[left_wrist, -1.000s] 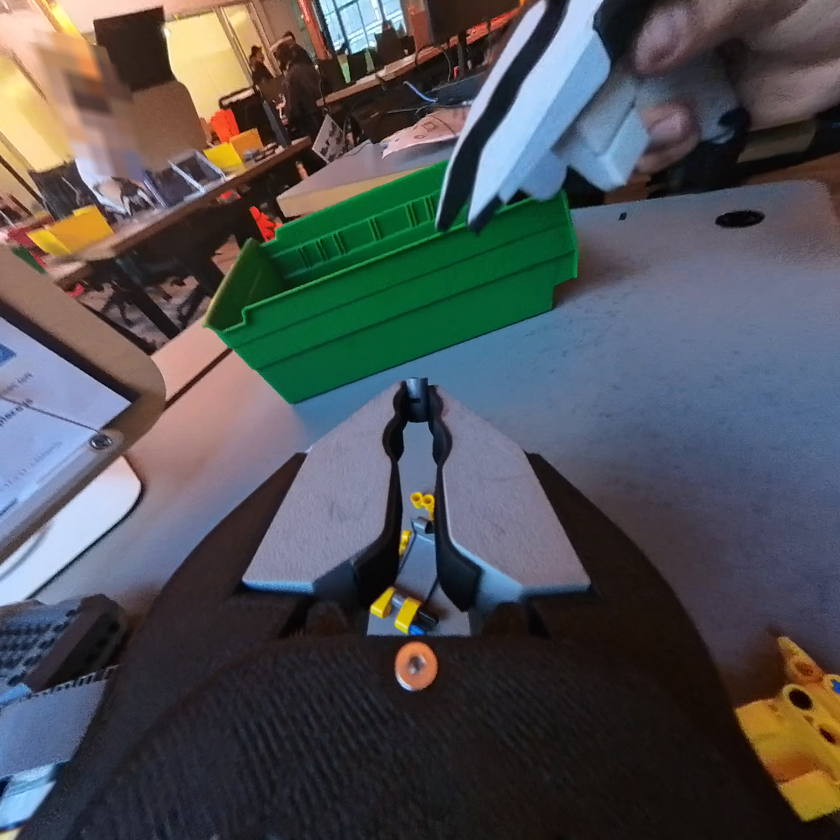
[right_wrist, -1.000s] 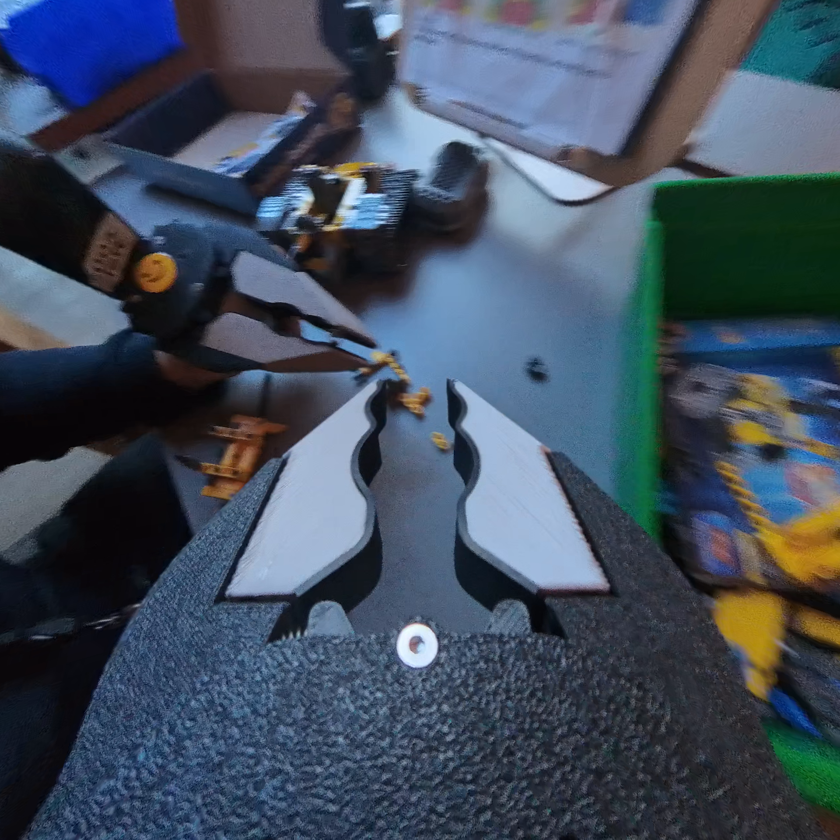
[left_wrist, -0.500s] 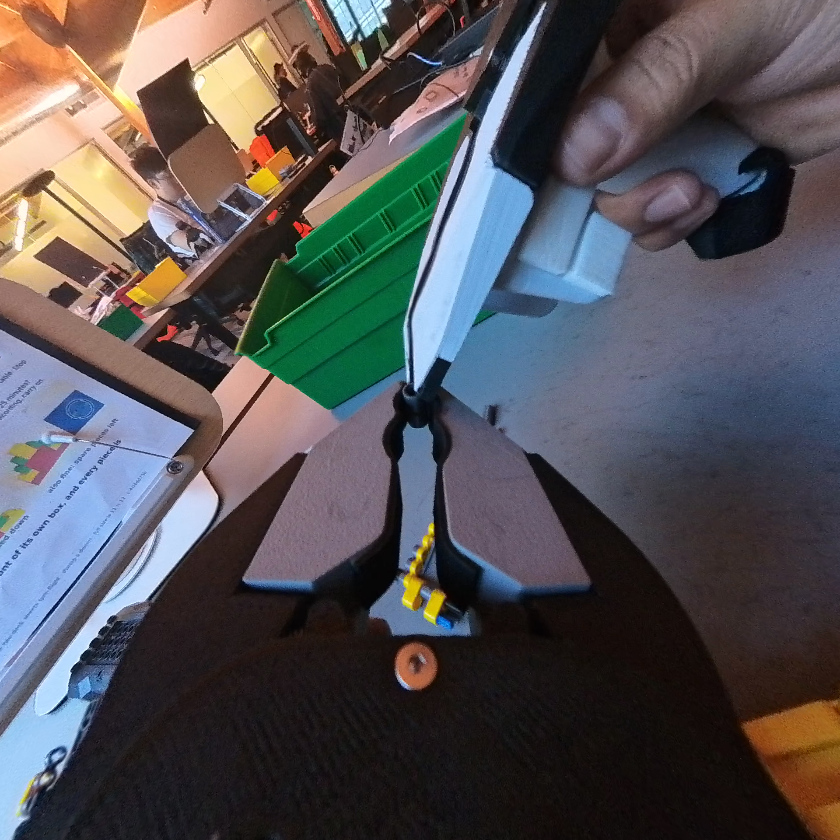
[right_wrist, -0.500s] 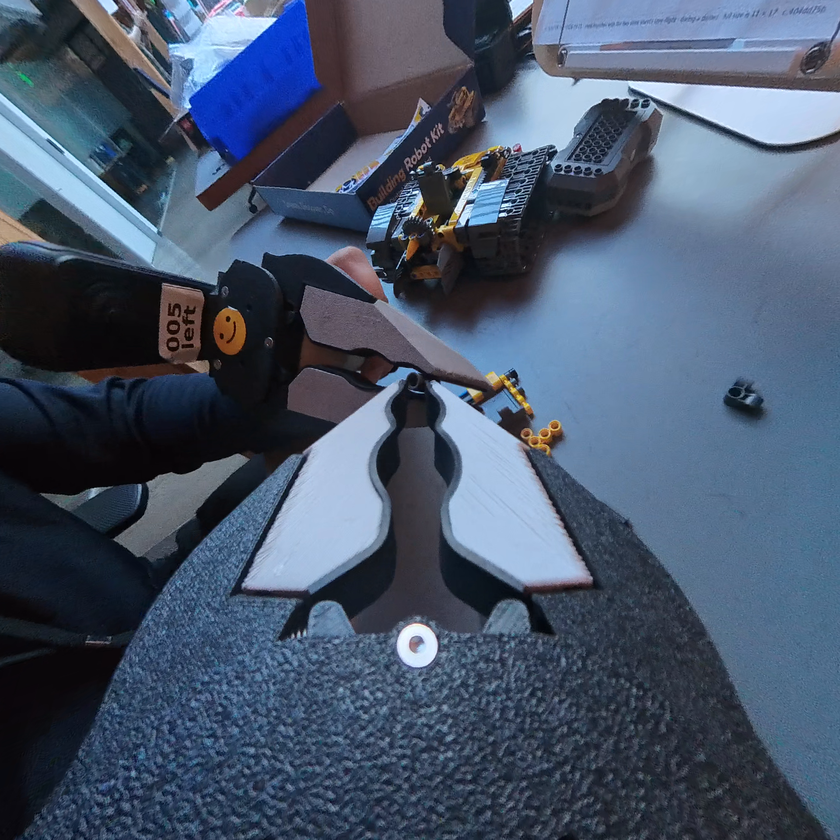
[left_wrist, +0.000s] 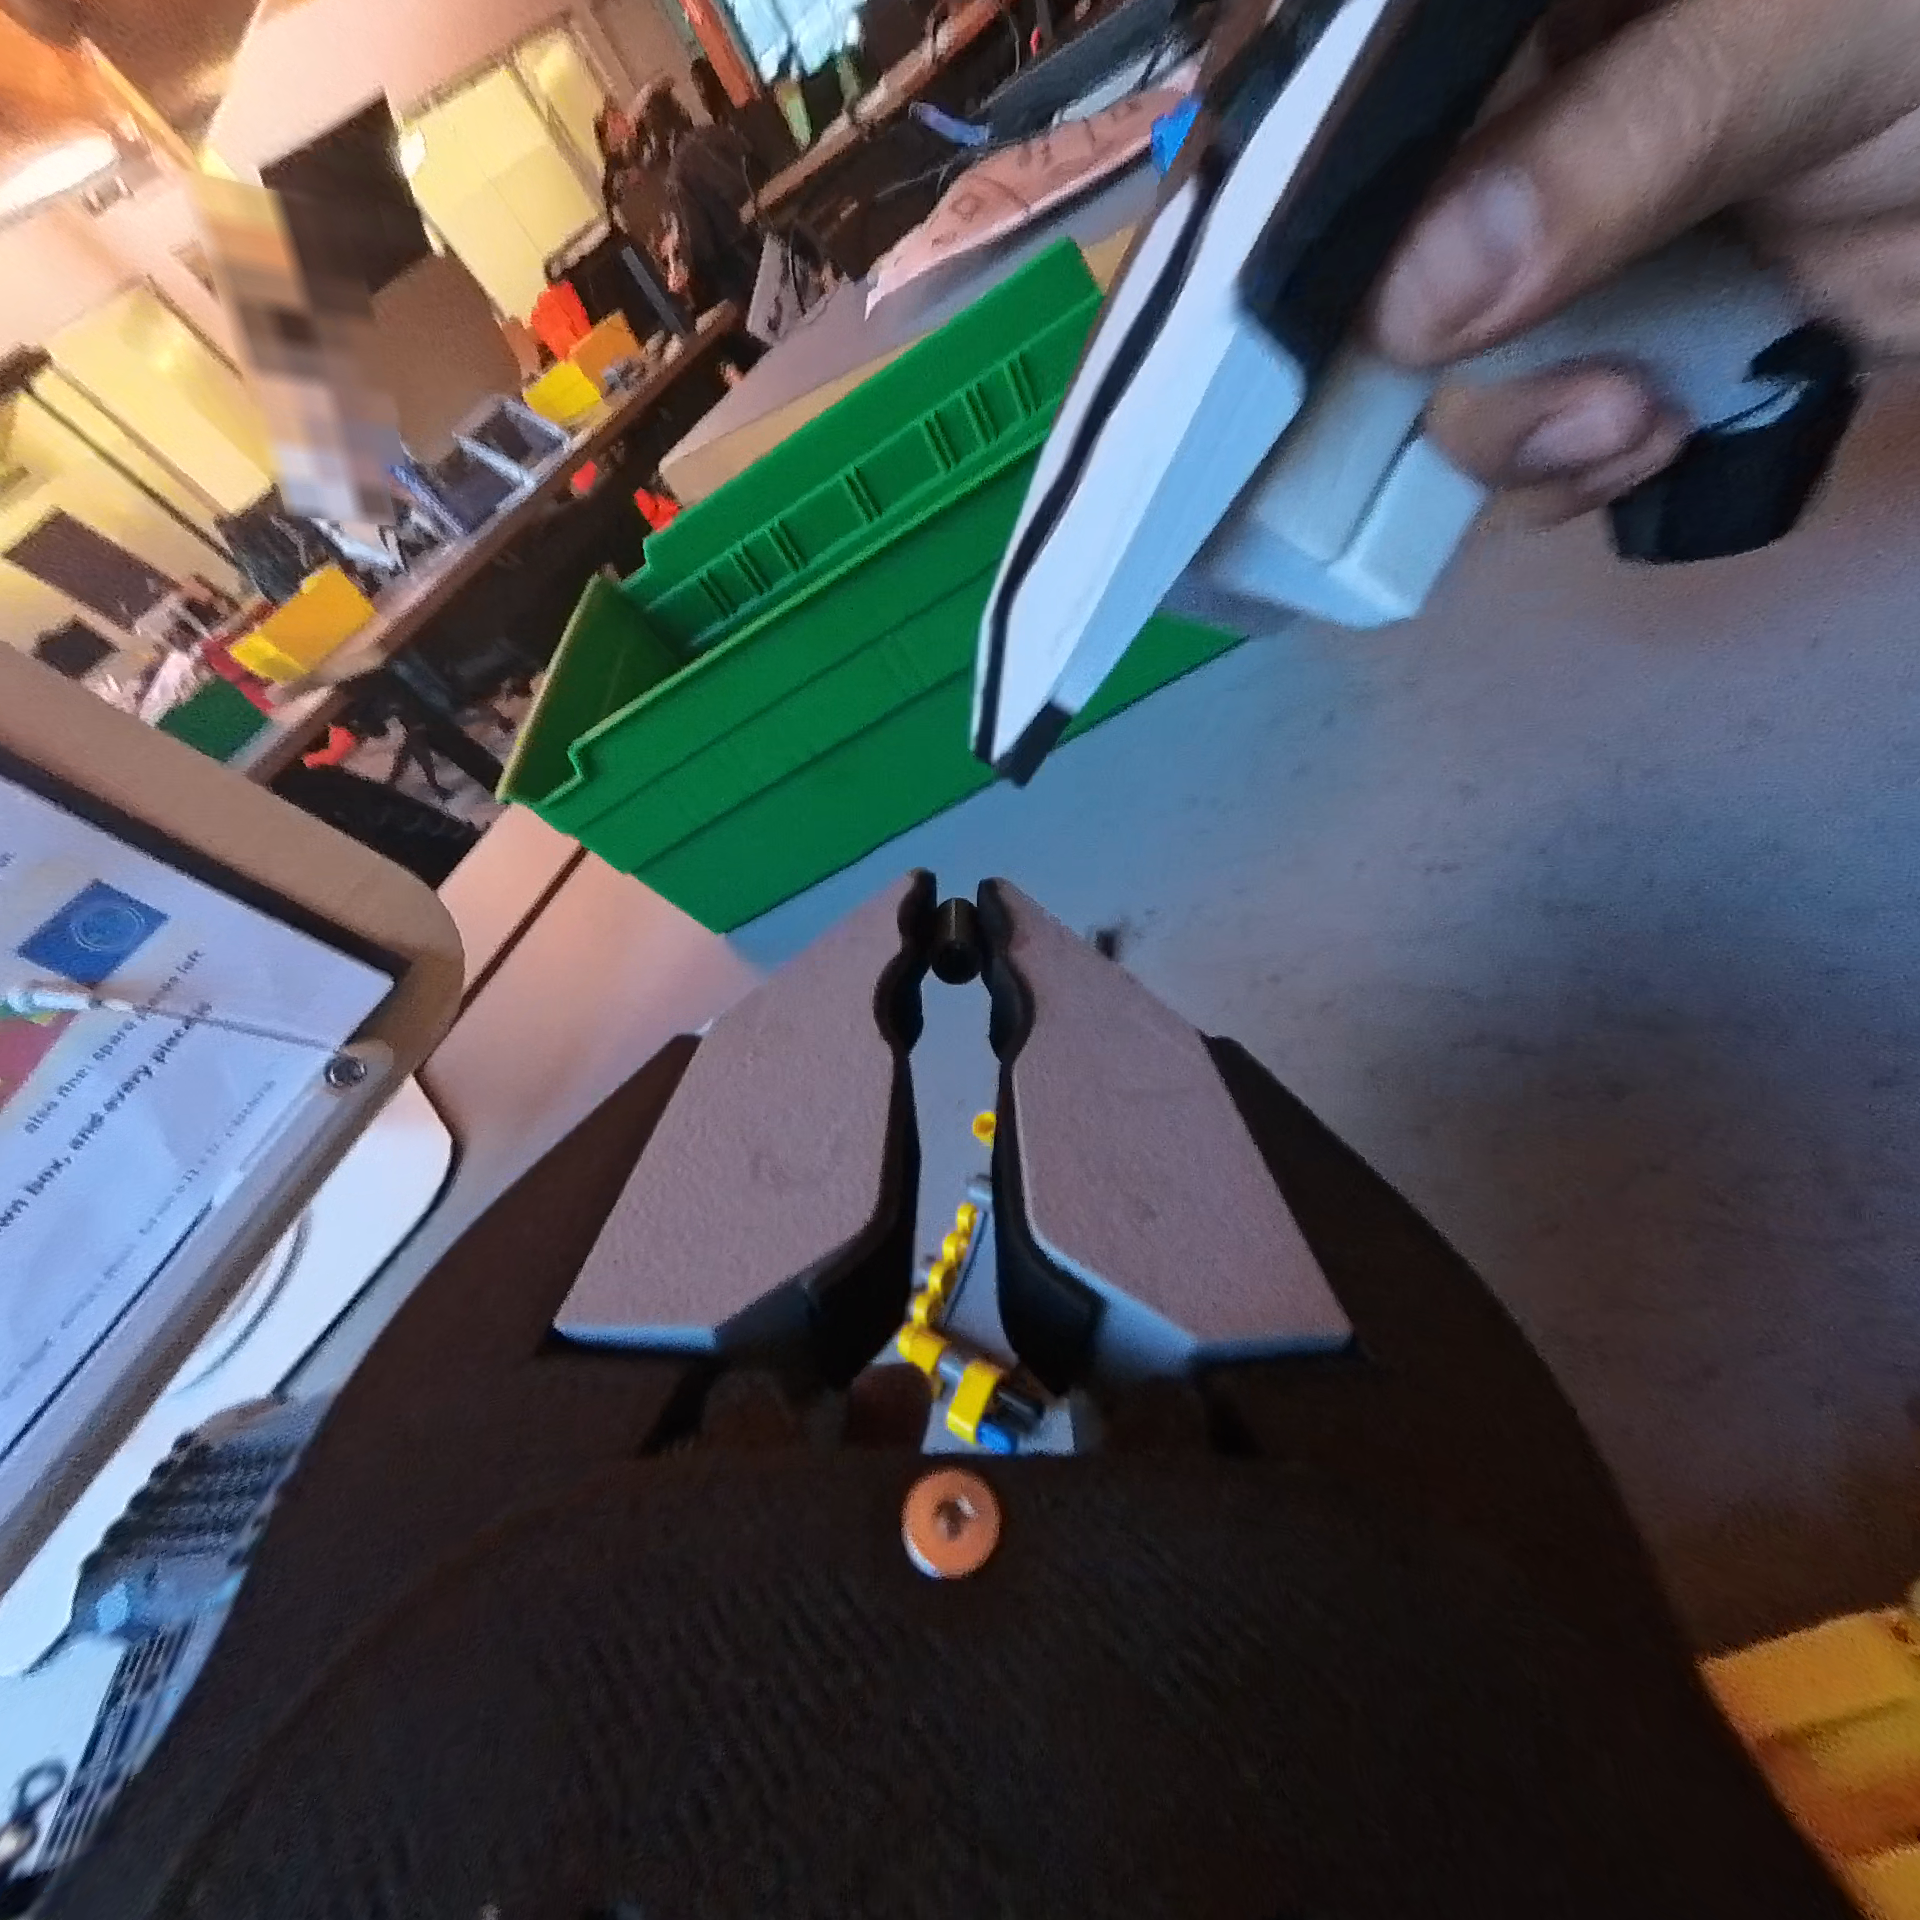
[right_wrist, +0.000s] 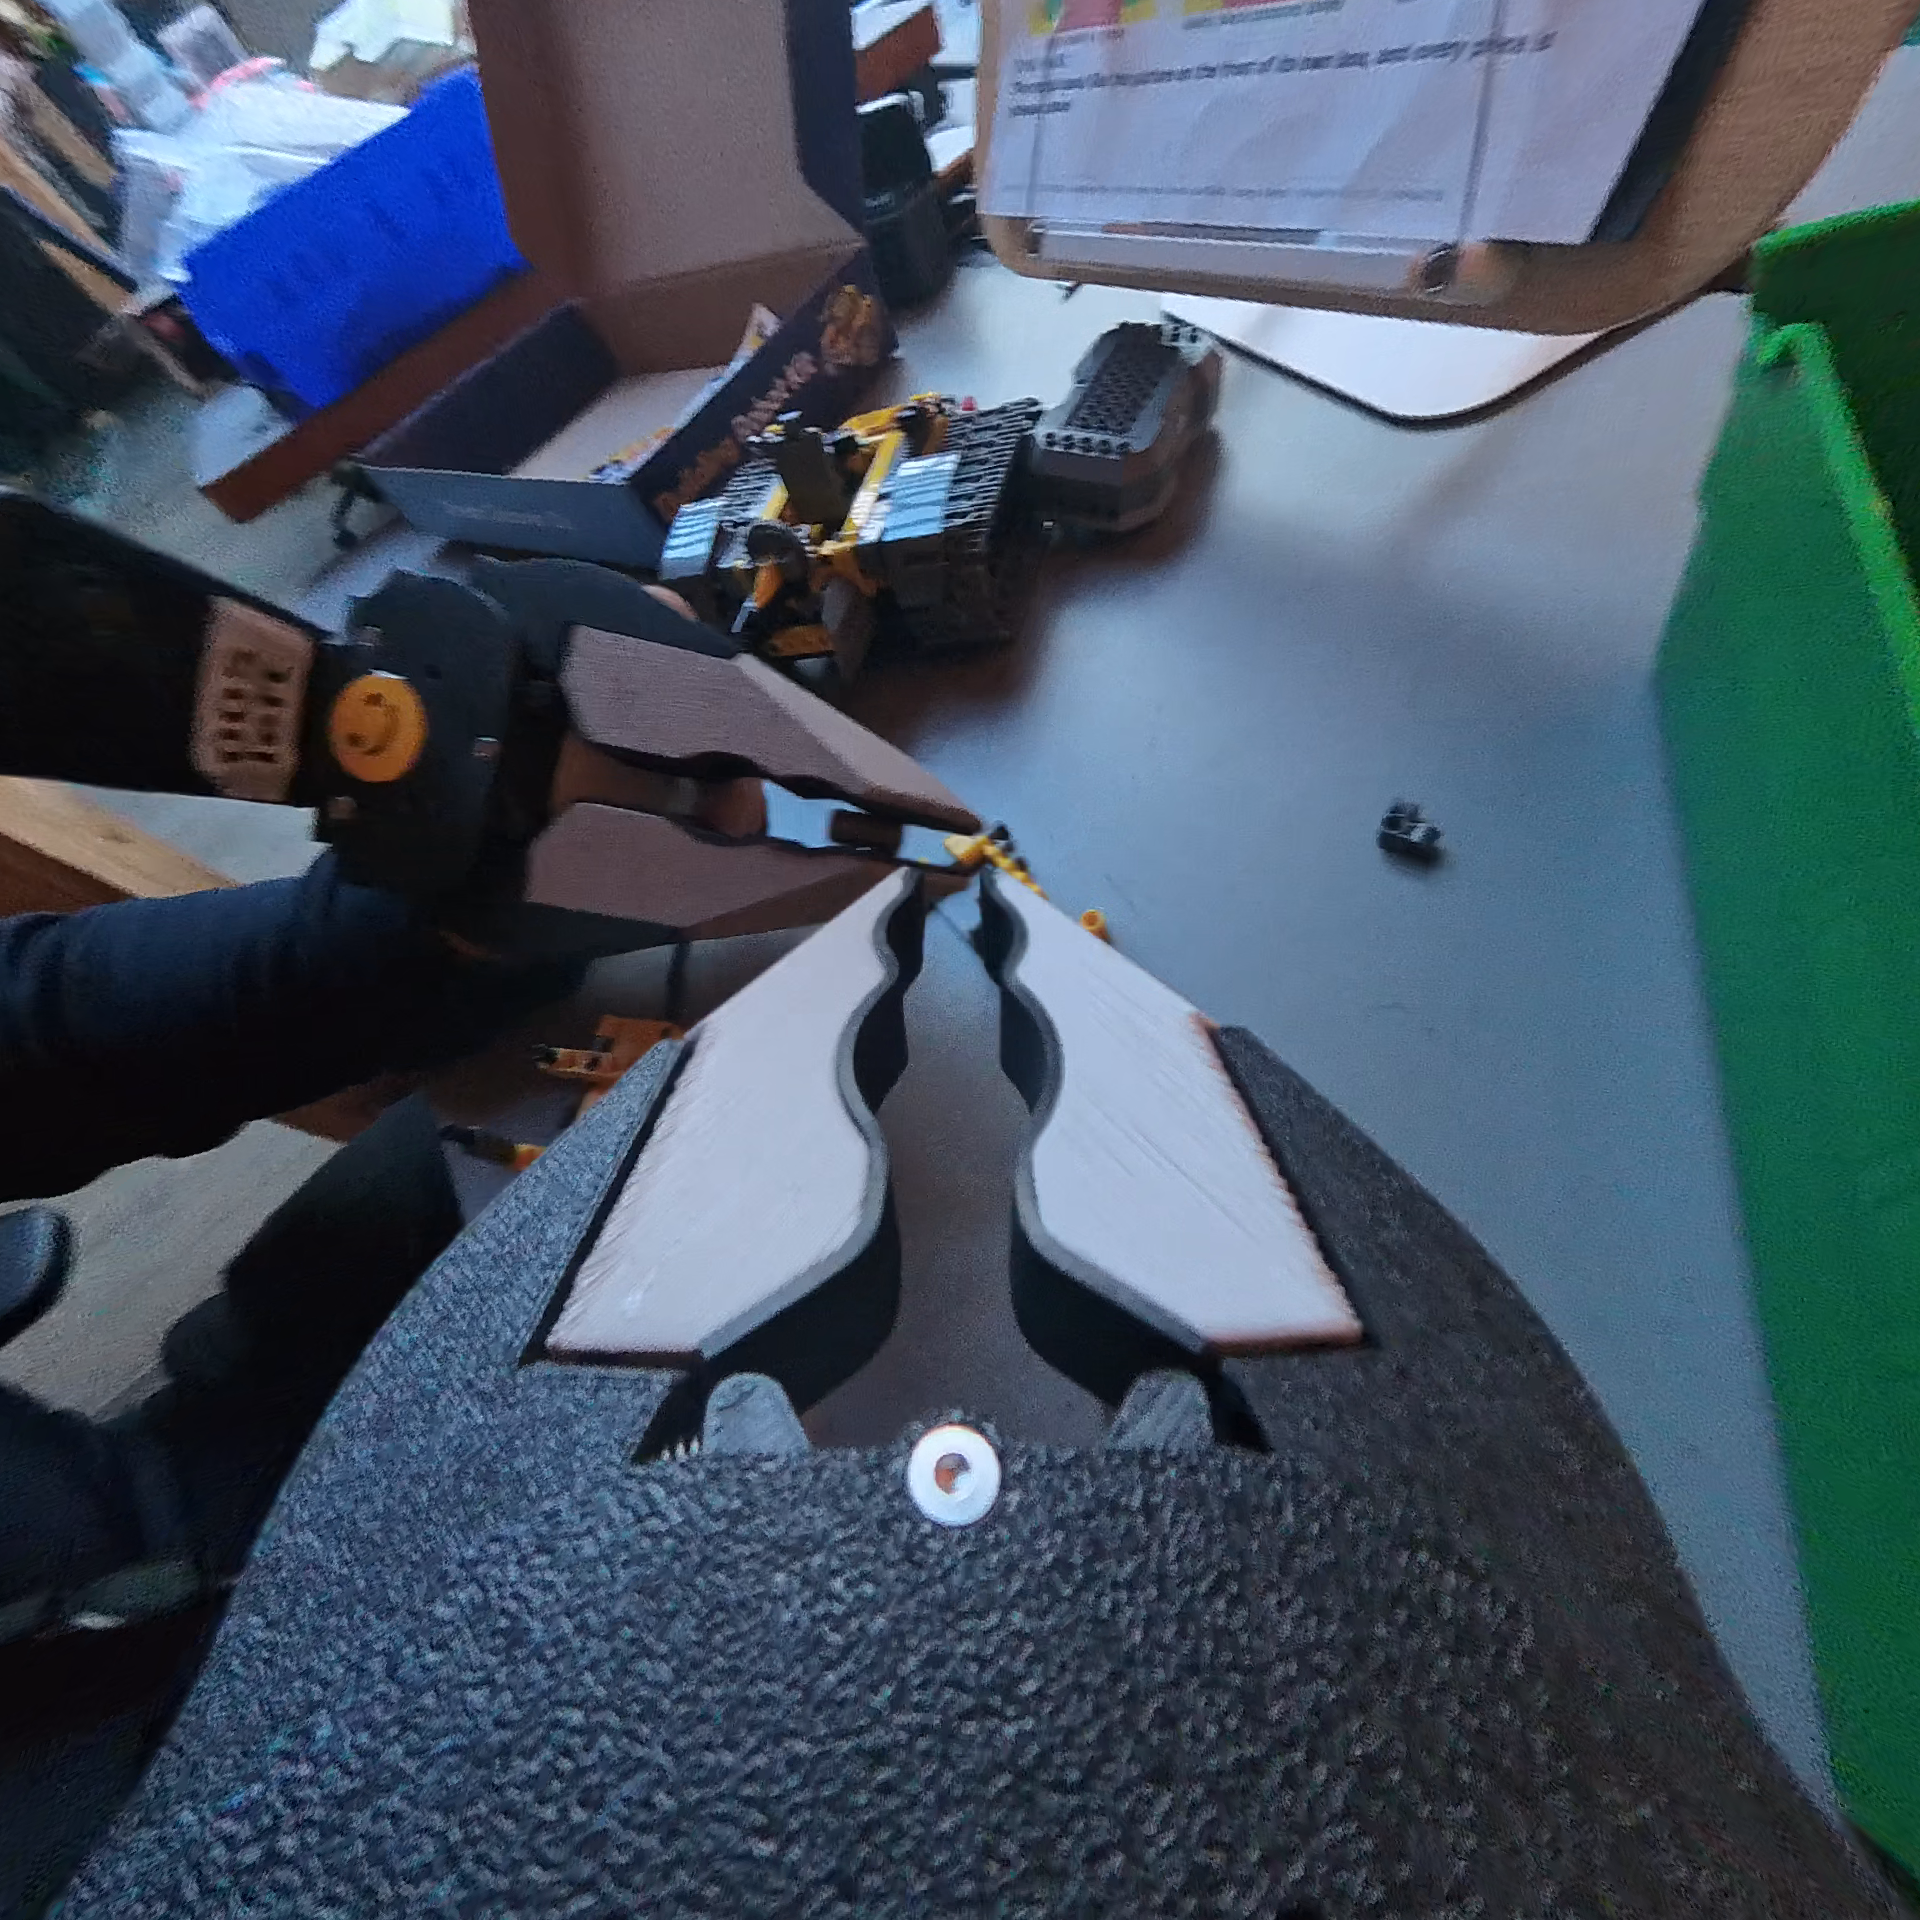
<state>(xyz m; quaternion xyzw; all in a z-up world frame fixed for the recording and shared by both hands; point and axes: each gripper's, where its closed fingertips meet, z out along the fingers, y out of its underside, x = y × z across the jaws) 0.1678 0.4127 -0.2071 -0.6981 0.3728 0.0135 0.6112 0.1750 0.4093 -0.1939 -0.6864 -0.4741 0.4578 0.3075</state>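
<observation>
A small black cylindrical piece (left_wrist: 954, 940) is pinched between the tips of the left gripper (left_wrist: 954, 904), which is held just above a grey table (left_wrist: 1507, 987). Below its fingers, a short run of yellow and grey building pieces (left_wrist: 951, 1340) is seen lying on the tabletop. The right gripper (left_wrist: 1023, 743), gripped by a bare hand (left_wrist: 1662, 208), is raised above and to the right of the left one, apart from it; in its own wrist view the right gripper (right_wrist: 951, 888) is seen narrowly parted, with nothing between its tips. In that view the left gripper (right_wrist: 935, 836) lies just left of the right one's tips, the dark piece (right_wrist: 862, 828) caught in it. A green bin (left_wrist: 810, 727) is set at the far side of the table. A partly built yellow and black model (right_wrist: 862, 520) and a lone black piece (right_wrist: 1410, 831) are seen farther off, with a board bearing a printed sheet (right_wrist: 1330, 135) standing behind.
</observation>
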